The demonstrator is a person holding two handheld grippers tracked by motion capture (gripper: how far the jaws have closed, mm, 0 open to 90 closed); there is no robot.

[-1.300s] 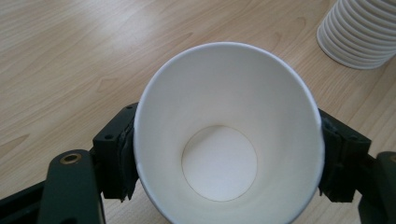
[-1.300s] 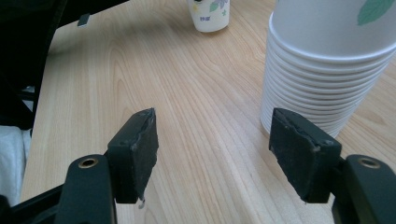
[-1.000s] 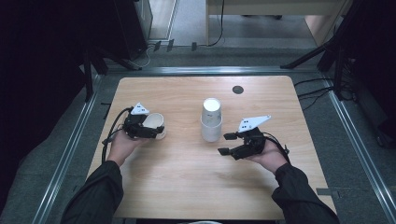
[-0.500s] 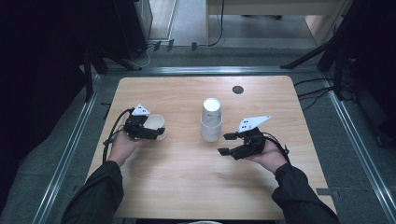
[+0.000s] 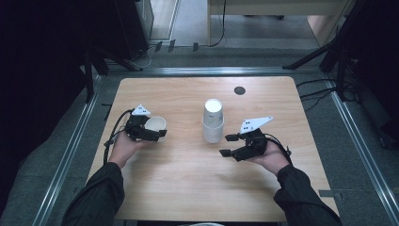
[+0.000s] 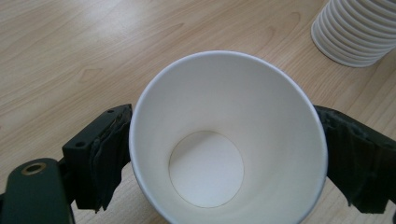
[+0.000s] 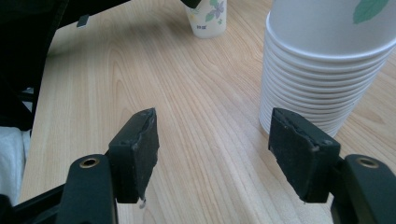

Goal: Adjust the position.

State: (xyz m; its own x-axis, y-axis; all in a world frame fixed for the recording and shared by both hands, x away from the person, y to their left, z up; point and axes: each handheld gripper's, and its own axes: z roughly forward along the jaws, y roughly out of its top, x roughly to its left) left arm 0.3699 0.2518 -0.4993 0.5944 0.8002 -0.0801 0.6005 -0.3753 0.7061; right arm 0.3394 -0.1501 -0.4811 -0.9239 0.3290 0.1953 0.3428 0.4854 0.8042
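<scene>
Separation of one paper cup [image 6: 227,140] from the stack of cups [image 5: 212,121] is judged done: the cup is set upright on the worktop [image 5: 188,188], well apart from the stack. The left claw [image 5: 159,134] has just been opening; its jaws flank the cup (smooth white inside, round base) and no longer look pressed to the wall. The right claw [image 7: 224,149] is held open and empty near the ribbed stack. Withdrawal is left. The worktop is pale wood grain.
</scene>
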